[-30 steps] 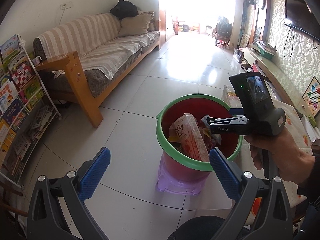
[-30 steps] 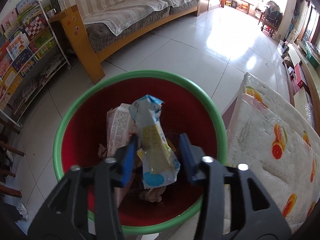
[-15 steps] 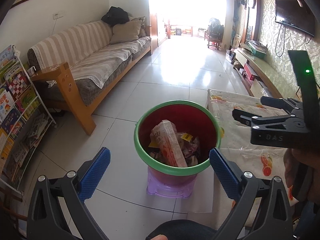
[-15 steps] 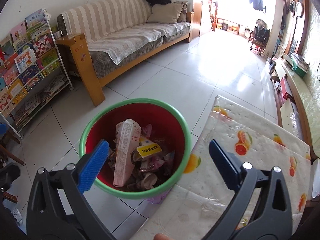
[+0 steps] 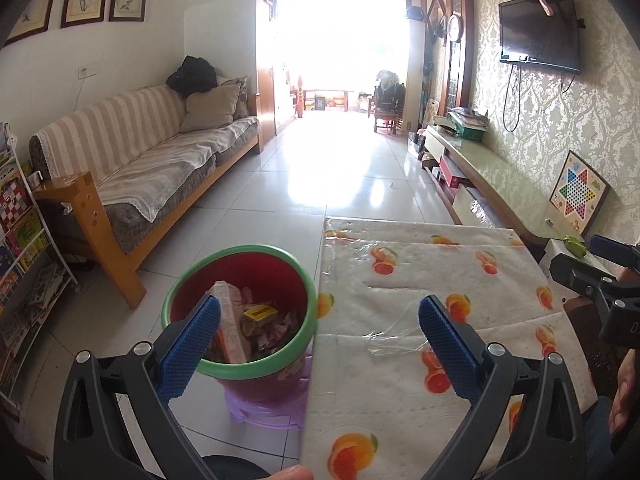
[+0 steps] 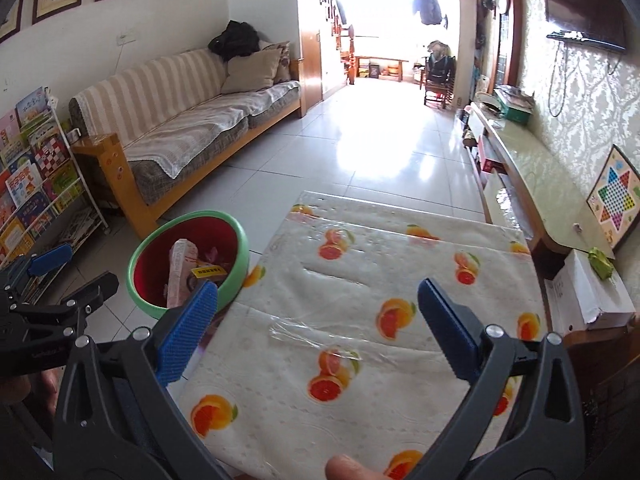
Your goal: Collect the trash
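Red inside and green at the rim, trash bucket (image 5: 240, 312) at about 7 o'clock in the left wrist view, perched on a small purple stool (image 5: 264, 408) on the floor, just beside the left edge of the table (image 5: 420, 280). Already loaded with a tall pinkish carton (image 5: 230, 328) leaning upright, a yellow-labelled wrapper (image 5: 261, 313) and crumpled packets around it. Left gripper (image 5: 319, 346) spread wide, blue pads bare, nothing between them. Right gripper (image 6: 317, 330) equally wide and empty, hanging over the fruit-print plastic tablecloth (image 6: 360, 300). No loose litter visible on the cloth from either camera, only wrinkled clear film. Small green crumpled thing (image 6: 600, 262) at 3 o'clock in the right wrist view, resting on a white box (image 6: 588, 296) beyond the table's right edge; possibly a wrapper, too small to be sure. Likely light, soft and crushable if so, best pinched across its middle with little force, apt to slip from smooth pads only if foil-like. Carton by contrast stiff along its length, easiest taken across the narrow faces. Bucket itself probably light and tippy on that stool, so better not nudged.
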Available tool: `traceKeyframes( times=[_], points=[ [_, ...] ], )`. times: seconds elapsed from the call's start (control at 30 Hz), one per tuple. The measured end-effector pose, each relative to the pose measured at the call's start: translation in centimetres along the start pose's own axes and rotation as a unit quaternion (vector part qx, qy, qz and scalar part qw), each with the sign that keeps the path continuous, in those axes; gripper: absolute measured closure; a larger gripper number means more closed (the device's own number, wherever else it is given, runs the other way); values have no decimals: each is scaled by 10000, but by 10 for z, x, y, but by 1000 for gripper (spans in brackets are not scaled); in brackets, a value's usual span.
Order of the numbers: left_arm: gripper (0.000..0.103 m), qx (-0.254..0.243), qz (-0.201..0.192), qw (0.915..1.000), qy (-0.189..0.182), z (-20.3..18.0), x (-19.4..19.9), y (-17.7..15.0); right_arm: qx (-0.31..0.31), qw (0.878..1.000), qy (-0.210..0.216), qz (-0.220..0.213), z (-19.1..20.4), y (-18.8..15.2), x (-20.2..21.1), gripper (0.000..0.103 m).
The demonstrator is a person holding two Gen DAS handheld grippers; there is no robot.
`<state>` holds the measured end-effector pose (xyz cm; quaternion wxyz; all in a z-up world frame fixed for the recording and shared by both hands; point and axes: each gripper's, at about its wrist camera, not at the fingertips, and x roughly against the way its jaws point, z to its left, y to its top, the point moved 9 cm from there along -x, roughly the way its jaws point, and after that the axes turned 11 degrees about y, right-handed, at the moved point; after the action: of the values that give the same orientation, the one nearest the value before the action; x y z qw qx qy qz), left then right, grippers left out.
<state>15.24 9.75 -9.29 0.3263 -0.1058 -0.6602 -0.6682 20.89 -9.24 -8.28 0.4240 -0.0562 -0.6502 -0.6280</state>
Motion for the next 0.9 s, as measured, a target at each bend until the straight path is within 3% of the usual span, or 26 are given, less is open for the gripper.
traceKeyframes(
  times=[0.33, 0.57, 0.9],
  points=[
    [8, -306, -473, 9983, -137, -80, 63, 6, -81, 9962, -734, -465, -64, -25, 96, 5],
    [8, -373, -649, 9972, -70, -88, 102, 7, -158, 9941, -824, -688, -77, -35, 142, 5],
    [8, -257, -771, 9967, -64, -88, 130, 7, -237, 9932, -810, -806, -77, -38, 174, 5]
  ],
)
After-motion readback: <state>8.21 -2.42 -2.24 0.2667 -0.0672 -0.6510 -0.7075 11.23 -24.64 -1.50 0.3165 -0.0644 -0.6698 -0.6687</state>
